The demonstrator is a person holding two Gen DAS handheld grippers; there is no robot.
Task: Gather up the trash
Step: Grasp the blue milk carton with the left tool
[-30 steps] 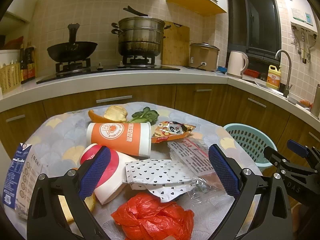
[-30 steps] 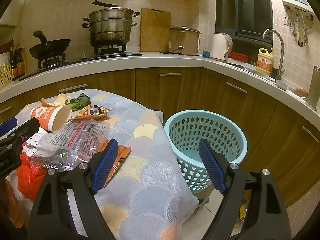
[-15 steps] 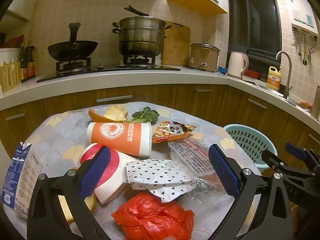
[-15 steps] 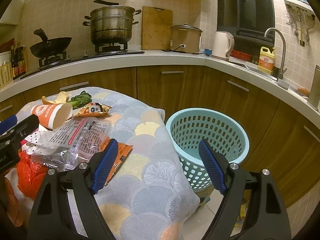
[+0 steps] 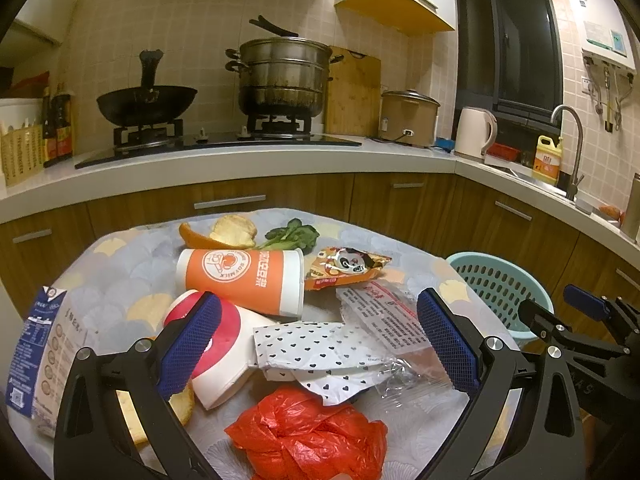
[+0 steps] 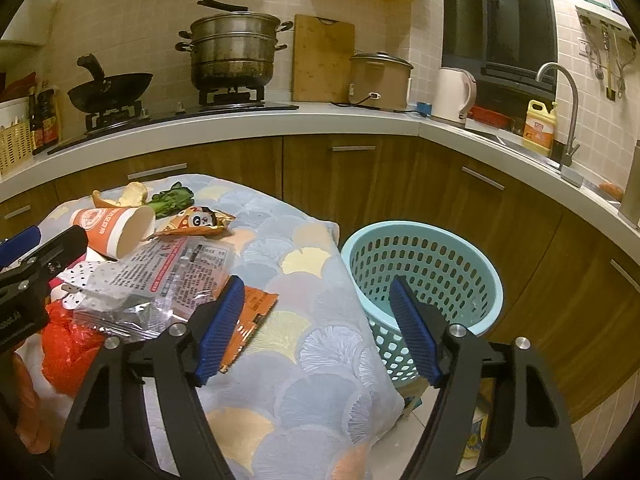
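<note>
Trash lies on a table with a scalloped cloth: an orange paper cup on its side, a red-and-white cup, a heart-print paper bag, a clear printed wrapper, a red plastic bag, a panda snack packet, a milk carton, peel and greens. My left gripper is open and empty above the pile. My right gripper is open and empty over the table's right edge, beside the teal basket. An orange sachet lies under its left finger.
The teal basket stands on the floor right of the table, empty as far as I see. Wooden cabinets and a counter with wok, steamer pot, kettle and sink run behind and to the right.
The right gripper has drifted slightly left and forward, so the basket sits a little further right in its view. The left gripper is nearly still. Both stay open.
</note>
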